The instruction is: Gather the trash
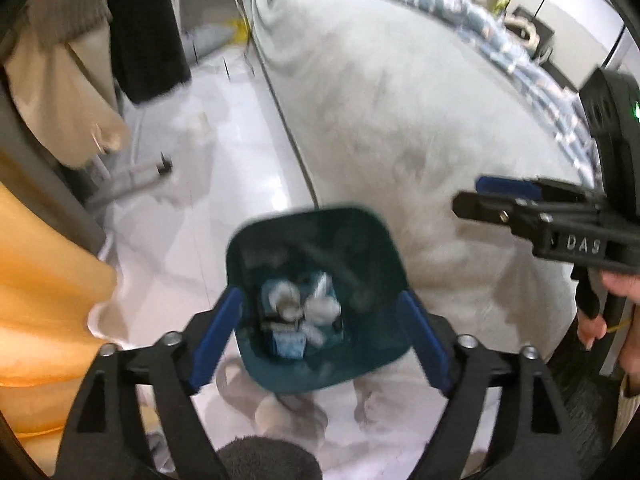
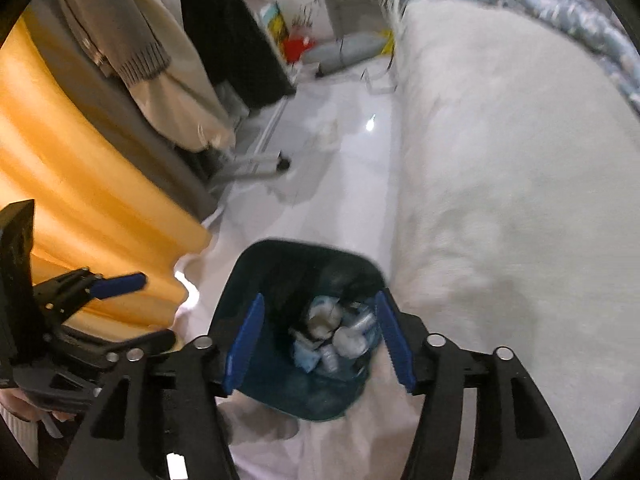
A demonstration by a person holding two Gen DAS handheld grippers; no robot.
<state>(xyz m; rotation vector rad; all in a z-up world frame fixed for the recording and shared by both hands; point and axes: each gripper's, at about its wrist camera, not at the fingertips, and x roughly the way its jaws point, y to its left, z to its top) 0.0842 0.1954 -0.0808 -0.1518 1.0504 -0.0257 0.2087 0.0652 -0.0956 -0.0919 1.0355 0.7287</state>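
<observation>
Trash [image 1: 298, 312] lies at the bottom of a dark teal bin [image 1: 360, 368] that stands on the pale floor [image 1: 224, 168], straight ahead of and below both my grippers. Through the left wrist camera I make out crumpled white tissues and a light blue packet in it; the frame is blurred, so I cannot name more. My left gripper [image 1: 320, 330] hangs over the bin mouth with its blue pads [image 1: 216, 336] spread wide, one to each side of the bin, and nothing between them. My right gripper [image 2: 320, 344] hangs above the same bin [image 2: 256, 288], its blue pads [image 2: 394, 340] also wide apart and empty, the trash [image 2: 336, 332] showing in the gap.

In the left view the right gripper [image 1: 480, 194] comes in from the right edge, level with the far rim of the bin, over a white bed cover [image 1: 420, 120]. In the right view the left gripper [image 2: 120, 284] shows at the left edge, in front of an orange curtain [image 2: 80, 168].

Ahead of the grippers, to the left, beige and black garments [image 2: 180, 40] hang above a metal rack foot [image 2: 260, 164]. A patterned blue quilt [image 1: 500, 44] runs along the far side of the bed.
</observation>
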